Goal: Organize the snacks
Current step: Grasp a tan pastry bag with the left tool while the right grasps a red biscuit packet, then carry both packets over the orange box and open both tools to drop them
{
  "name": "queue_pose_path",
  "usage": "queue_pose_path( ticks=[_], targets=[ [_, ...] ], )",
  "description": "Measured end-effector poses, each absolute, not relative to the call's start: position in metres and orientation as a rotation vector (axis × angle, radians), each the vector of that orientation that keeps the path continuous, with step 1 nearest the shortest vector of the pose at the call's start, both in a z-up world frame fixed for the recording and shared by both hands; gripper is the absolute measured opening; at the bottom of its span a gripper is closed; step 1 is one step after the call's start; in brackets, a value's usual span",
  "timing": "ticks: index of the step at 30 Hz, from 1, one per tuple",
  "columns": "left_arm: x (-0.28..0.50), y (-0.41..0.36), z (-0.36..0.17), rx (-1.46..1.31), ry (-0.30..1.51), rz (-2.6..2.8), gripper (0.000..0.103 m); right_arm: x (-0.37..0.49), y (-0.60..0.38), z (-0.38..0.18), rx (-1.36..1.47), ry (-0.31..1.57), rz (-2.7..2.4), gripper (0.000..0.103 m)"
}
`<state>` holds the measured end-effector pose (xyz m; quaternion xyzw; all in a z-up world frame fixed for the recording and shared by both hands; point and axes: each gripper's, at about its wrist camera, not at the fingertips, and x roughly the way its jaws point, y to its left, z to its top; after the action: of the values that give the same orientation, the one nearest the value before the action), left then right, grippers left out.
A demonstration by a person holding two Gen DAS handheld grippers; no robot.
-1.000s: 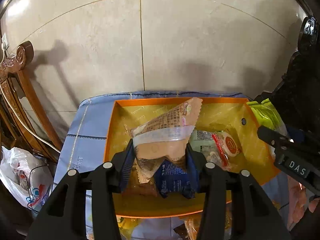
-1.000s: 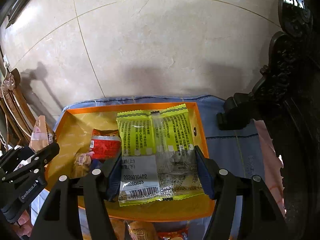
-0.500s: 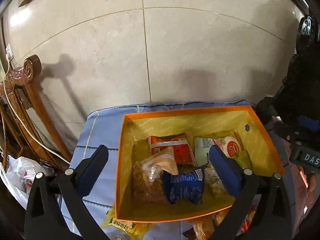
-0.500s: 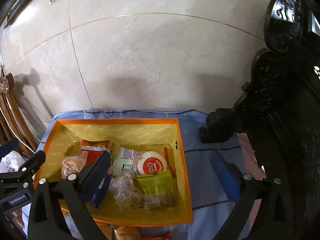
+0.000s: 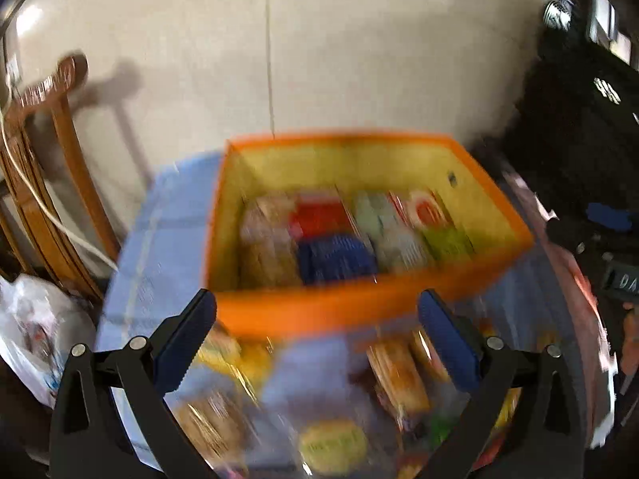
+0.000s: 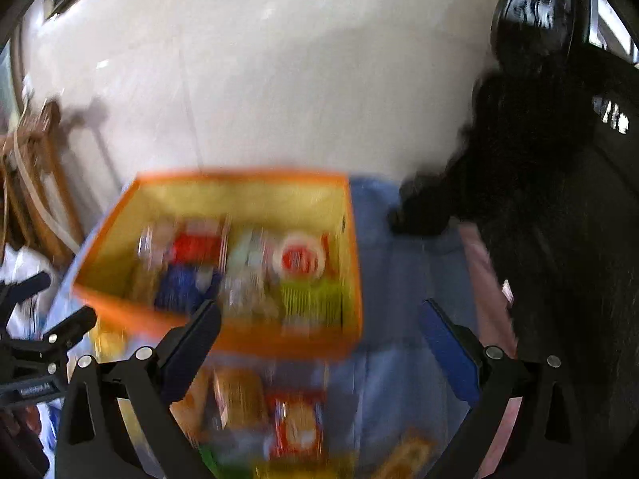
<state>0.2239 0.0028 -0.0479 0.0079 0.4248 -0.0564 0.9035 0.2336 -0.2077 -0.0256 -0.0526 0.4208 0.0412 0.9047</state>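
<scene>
Blue cloth (image 5: 167, 239) bears orange box (image 5: 339, 311) (both views blurred).

Heavy motion blur, fisheye-bent edges, ceiling-light glare, soft shadows

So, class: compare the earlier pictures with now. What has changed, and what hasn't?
Both tongs let go: the left tongs dropped a brown packet and the right tongs a green packet into the orange box, then drew back over the loose snacks. The box stayed on the blue cloth.
</scene>
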Motion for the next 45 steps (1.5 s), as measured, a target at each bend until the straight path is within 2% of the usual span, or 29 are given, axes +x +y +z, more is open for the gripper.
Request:
queue_pose_path(
  ticks=[5,9,22,31,32,34,35,36,37,38,45],
  targets=[
    [0.200,-0.027,-0.093,0.033,0.981,-0.216,0.099,0.205,-0.216,-0.099,-0.126,1.056,0.111,0.099],
    [0.196,-0.049,-0.122,0.088,1.036,-0.232,0.099,0.204,-0.226,-0.136,-0.045,1.142,0.117,0.099],
    [0.226,-0.079,-0.165,0.178,1.094,-0.184,0.099,0.228,-0.221,-0.182,-0.093,1.204,0.073,0.099],
    [0.237,-0.046,-0.166,0.092,1.121,-0.115,0.099,0.232,-0.234,-0.189,-0.063,1.226,0.037,0.099],
    [0.239,-0.047,-0.166,0.095,1.118,-0.115,0.099,0.232,-0.234,-0.188,-0.059,1.219,0.038,0.099],
    [0.239,-0.053,-0.165,0.111,1.100,-0.131,0.098,0.235,-0.234,-0.188,-0.064,1.208,0.044,0.087],
    [0.237,-0.059,-0.163,0.129,1.074,-0.150,0.093,0.235,-0.233,-0.186,-0.058,1.206,0.057,0.074],
    [0.236,-0.062,-0.164,0.142,1.066,-0.161,0.060,0.232,-0.231,-0.185,-0.051,1.207,0.064,0.060],
    [0.237,-0.067,-0.168,0.149,1.090,-0.170,0.036,0.232,-0.231,-0.185,-0.046,1.210,0.063,0.056],
    [0.239,-0.069,-0.174,0.139,1.131,-0.173,0.036,0.232,-0.231,-0.184,-0.046,1.201,0.057,0.044],
    [0.238,-0.072,-0.171,0.120,1.124,-0.195,0.032,0.229,-0.234,-0.180,-0.010,1.212,0.033,0.044]
  ],
)
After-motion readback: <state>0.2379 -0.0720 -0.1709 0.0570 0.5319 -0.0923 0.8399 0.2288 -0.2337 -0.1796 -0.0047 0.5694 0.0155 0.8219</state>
